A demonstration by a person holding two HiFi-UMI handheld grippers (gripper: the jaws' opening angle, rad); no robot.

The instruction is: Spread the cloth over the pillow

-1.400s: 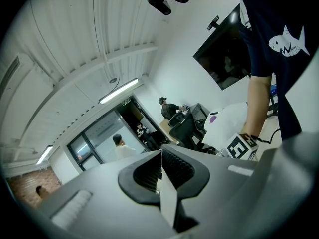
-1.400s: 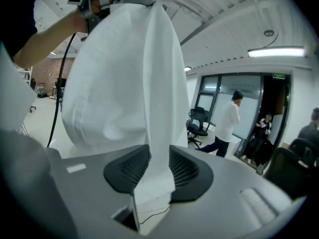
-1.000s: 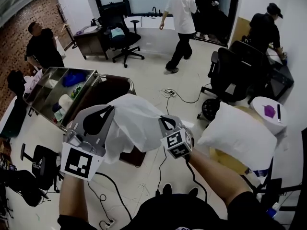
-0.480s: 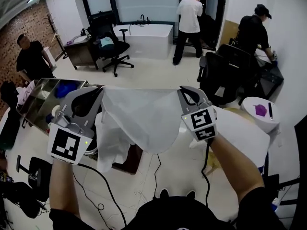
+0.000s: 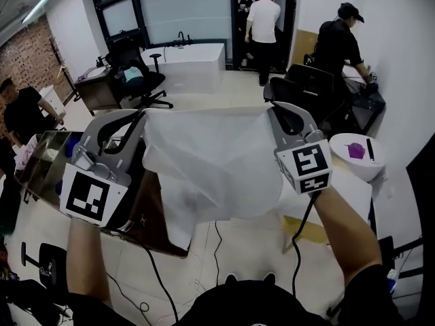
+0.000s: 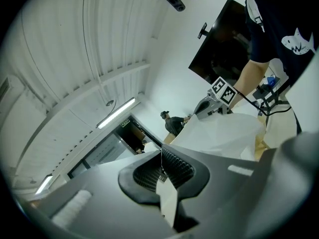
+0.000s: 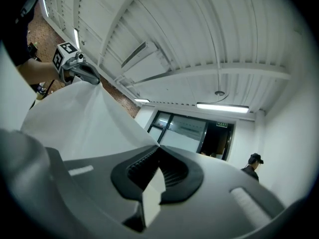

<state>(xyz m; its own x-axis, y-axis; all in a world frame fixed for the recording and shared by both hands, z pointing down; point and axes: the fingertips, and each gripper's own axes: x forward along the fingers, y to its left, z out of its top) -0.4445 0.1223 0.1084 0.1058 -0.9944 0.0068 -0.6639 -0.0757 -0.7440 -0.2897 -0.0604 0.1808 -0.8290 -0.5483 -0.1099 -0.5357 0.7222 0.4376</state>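
Presently: cloth raised, not yet laid

Your left tool (image 5: 138, 116) is pressed together on one top corner of the cloth (image 5: 211, 158), its ribbed dark pads pinching a thin white fold. The cloth, a light, matte, slightly see-through sheet, hangs slack and creased between both tools. Your right tool (image 5: 277, 112) pinches the opposite corner likewise. The pillow (image 5: 355, 194), white and soft-looking, sits low to the right, mostly behind your forearm. Judged next: carry the sheet rightward, keep it taut, lower it evenly.
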